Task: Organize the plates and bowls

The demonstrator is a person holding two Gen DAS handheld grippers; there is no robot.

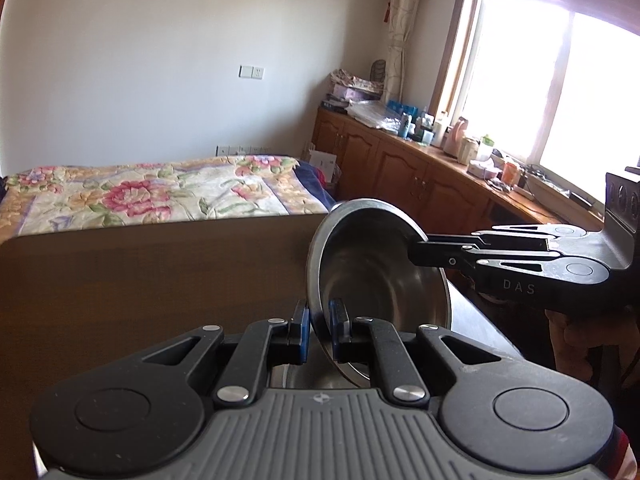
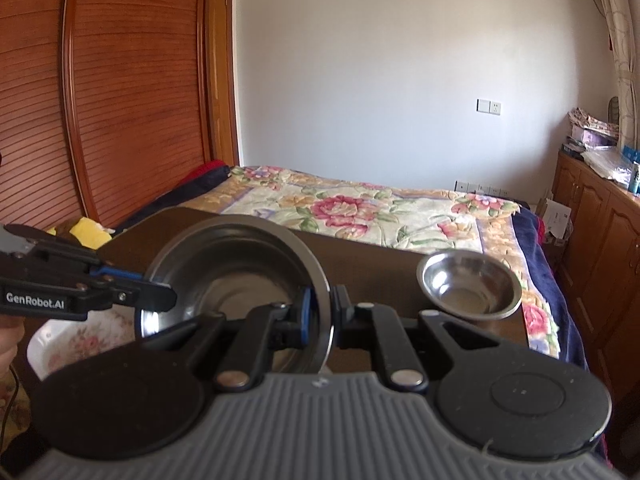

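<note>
Dark brown table [image 2: 384, 264] runs out toward a bed with a floral quilt [image 2: 360, 204]; its far edge is straight, with a rounded corner at the far left and the right edge dropping off beside the quilt's blue border. Bare tabletop lies open to the left in the left wrist view. Wooden cabinets [image 1: 400, 160] line the wall under the window, well apart from the work. Large steel bowl [image 2: 236, 280] is held tilted above the table, mouth turned toward the right wrist camera. Both tools pinch its rim: left gripper [image 1: 319, 330] is clamped on the near lower rim, one blue-padded finger inside the bowl and one outside; right gripper [image 2: 320, 312] is clamped likewise on the opposite rim, finger either side of the metal edge. Small steel bowl [image 2: 470, 284] sits upright near the table's right edge, apart from the large one. White floral-patterned dish [image 2: 80, 340] lies below the left gripper, partly hidden.
</note>
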